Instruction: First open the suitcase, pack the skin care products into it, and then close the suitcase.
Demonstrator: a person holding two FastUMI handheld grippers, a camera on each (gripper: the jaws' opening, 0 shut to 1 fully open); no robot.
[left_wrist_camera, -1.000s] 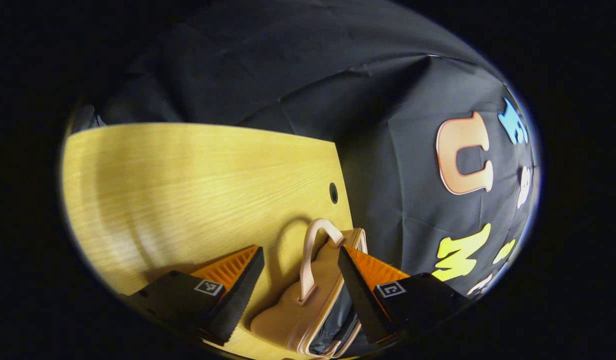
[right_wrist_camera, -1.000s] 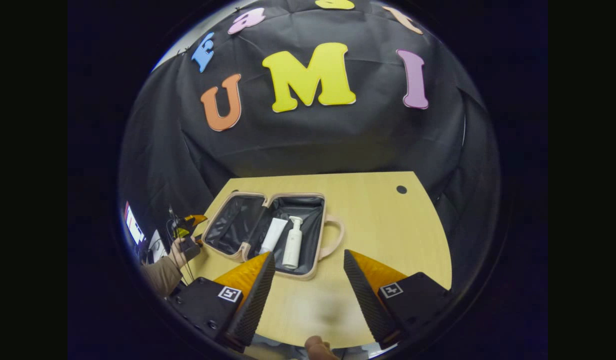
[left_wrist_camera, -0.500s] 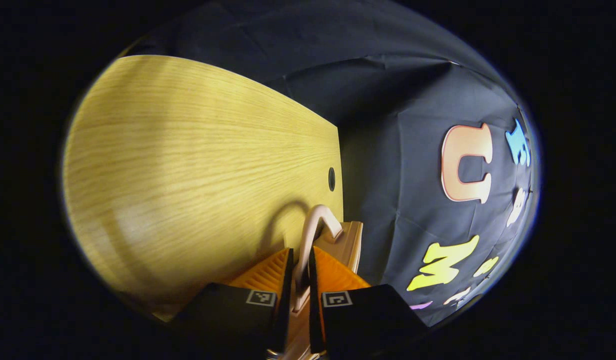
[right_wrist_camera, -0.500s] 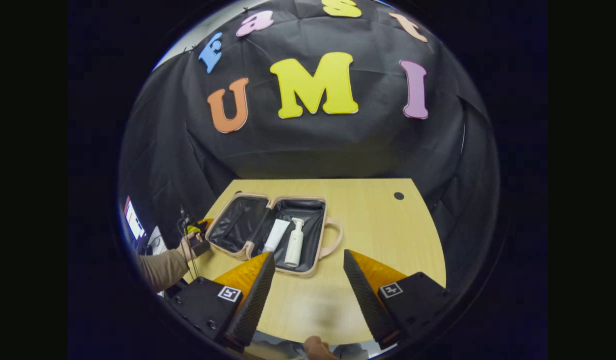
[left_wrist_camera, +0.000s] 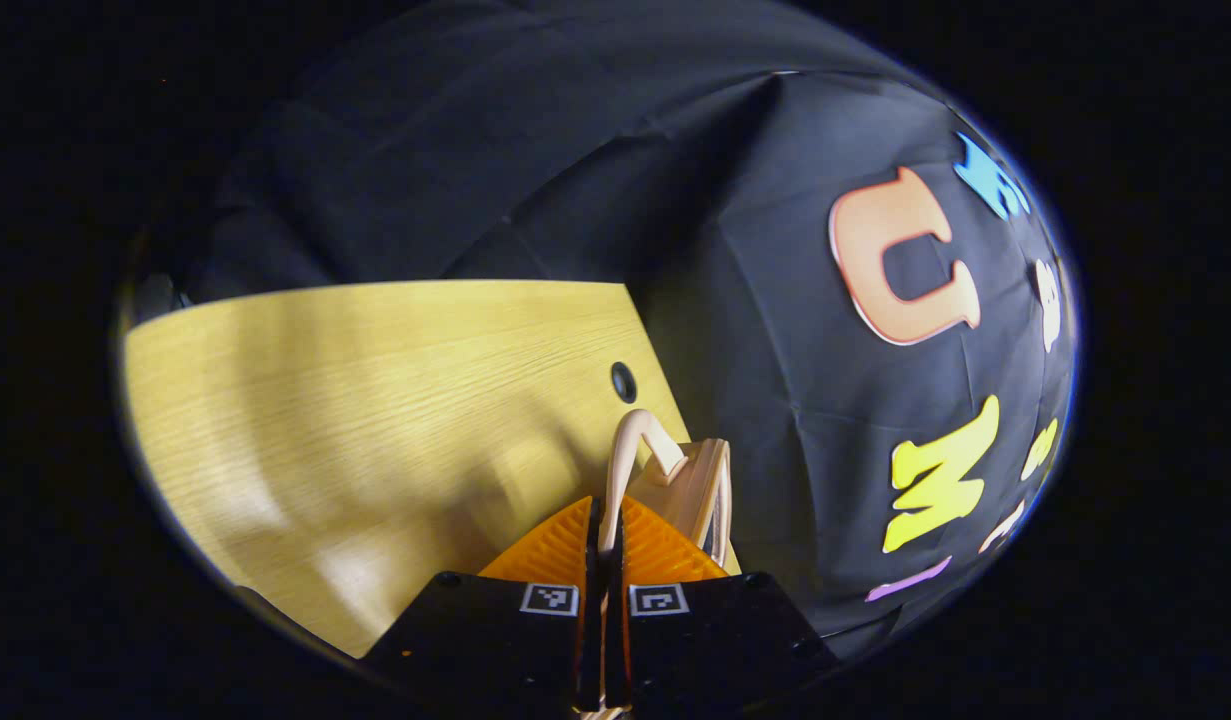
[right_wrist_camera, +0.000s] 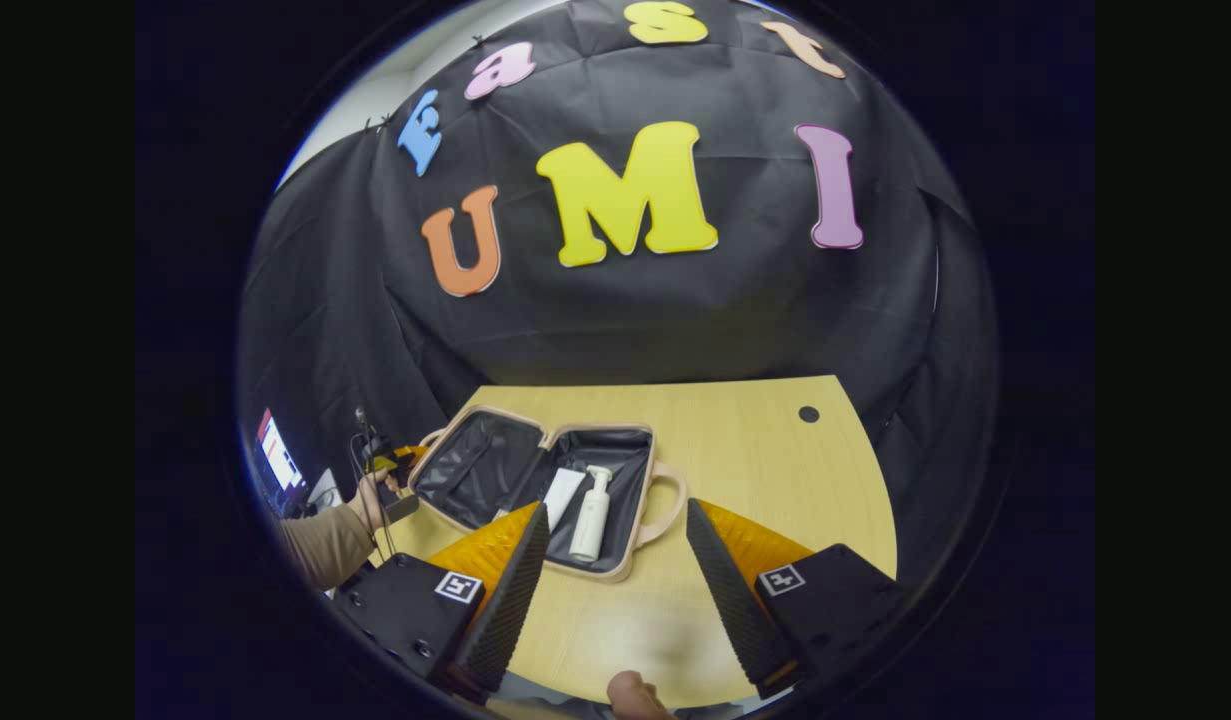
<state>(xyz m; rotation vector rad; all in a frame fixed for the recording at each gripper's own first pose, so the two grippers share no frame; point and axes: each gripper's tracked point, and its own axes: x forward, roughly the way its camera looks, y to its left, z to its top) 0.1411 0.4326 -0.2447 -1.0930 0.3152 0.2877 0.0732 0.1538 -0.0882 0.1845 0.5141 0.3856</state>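
Note:
The pink suitcase [right_wrist_camera: 647, 470] lies open on the wooden table [right_wrist_camera: 775, 470], showing its black lining. In its right half lie a white pump bottle [right_wrist_camera: 590, 515] and a white tube [right_wrist_camera: 563, 490]. My left gripper [left_wrist_camera: 607, 505] is shut on the lid's pink handle [left_wrist_camera: 635, 435], with the lid's edge [left_wrist_camera: 700, 480] just beyond it. In the right gripper view this left gripper [right_wrist_camera: 393, 462] sits at the suitcase's left side, where the lid half is tilted up slightly. My right gripper [right_wrist_camera: 616, 508] hovers open in front of the suitcase, holding nothing.
A small round hole [right_wrist_camera: 808, 413] marks the table's far right corner. A sleeved hand [right_wrist_camera: 320, 540] holds the left gripper, with a lit screen [right_wrist_camera: 278, 460] behind it. A fingertip [right_wrist_camera: 630, 695] shows at the near table edge. Bare wood [left_wrist_camera: 375, 400] spreads past the suitcase.
My left gripper has shut on the lid's handle and stays clamped. The lid half has tipped up a little from the table. The right gripper has barely moved.

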